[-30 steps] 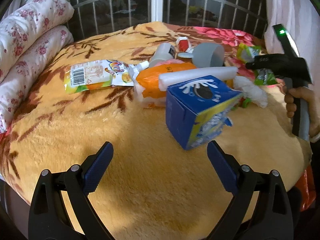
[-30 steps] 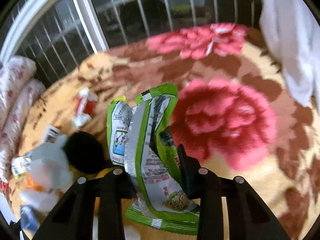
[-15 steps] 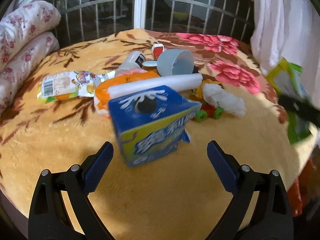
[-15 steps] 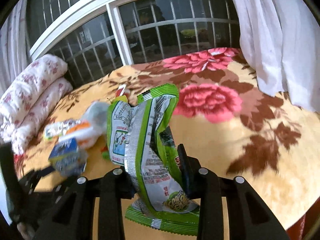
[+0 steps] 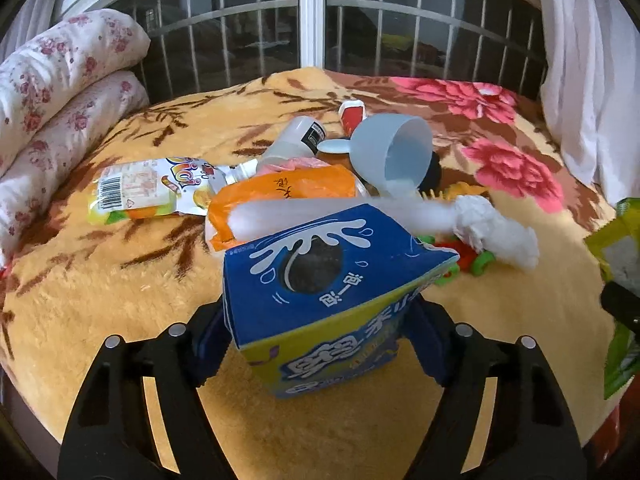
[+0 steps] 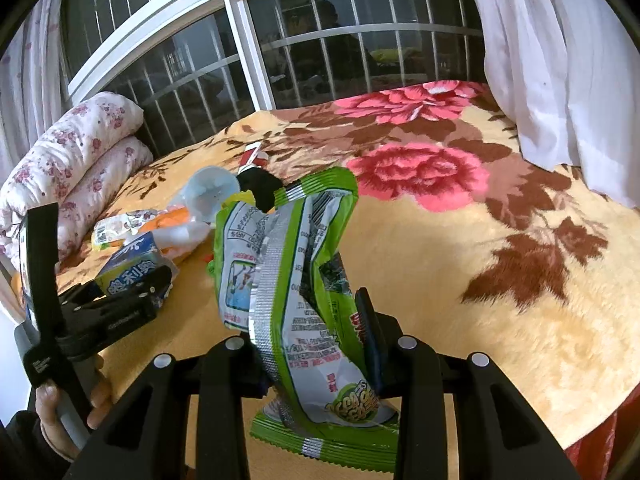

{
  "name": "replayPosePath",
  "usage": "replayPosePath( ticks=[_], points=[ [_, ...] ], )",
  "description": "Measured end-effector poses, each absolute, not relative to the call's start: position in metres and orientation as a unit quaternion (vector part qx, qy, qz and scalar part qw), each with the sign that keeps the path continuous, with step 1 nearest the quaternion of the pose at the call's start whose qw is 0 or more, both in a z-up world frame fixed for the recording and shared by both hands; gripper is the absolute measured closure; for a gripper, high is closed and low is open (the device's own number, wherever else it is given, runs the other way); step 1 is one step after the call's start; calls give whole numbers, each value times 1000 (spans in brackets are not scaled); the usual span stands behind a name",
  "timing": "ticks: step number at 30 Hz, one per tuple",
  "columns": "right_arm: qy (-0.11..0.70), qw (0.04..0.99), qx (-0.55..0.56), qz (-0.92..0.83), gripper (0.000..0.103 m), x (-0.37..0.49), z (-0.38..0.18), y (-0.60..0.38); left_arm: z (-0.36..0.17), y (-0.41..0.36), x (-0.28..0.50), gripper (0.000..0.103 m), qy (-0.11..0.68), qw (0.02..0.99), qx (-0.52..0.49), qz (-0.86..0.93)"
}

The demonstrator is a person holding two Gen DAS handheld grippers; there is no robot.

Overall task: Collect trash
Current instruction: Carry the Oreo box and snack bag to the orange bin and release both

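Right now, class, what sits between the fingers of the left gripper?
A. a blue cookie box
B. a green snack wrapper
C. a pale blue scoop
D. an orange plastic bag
A: in the left wrist view the blue cookie box fills the gap of the left gripper, its jaws having just been closing onto the box's sides.

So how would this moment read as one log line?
left gripper: closing around blue carton | right gripper: holding green wrapper
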State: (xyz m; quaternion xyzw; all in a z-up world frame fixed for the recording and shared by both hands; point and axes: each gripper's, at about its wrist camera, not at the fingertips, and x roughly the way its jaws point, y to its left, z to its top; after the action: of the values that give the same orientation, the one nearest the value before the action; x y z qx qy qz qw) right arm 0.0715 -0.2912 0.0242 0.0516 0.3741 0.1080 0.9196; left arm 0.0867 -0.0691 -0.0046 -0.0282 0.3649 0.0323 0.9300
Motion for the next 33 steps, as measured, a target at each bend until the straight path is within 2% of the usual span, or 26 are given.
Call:
replayPosePath(
  ticks=[8, 23, 27, 33],
  points=[
    [374, 918, 40, 127, 68, 42, 30, -267, 17, -55, 47, 30, 349, 936, -47, -2],
    [387, 908, 7, 159, 68, -45, 27, -240, 27, -51, -42, 30, 341, 940, -8, -23],
    [397, 897, -17, 191, 68, -80, 16, -233, 21, -52, -76, 30, 345, 938, 13, -40],
    [459, 854, -69, 236, 68, -113, -23, -223, -19, -61, -110, 30, 394, 915, 60, -70]
  ],
)
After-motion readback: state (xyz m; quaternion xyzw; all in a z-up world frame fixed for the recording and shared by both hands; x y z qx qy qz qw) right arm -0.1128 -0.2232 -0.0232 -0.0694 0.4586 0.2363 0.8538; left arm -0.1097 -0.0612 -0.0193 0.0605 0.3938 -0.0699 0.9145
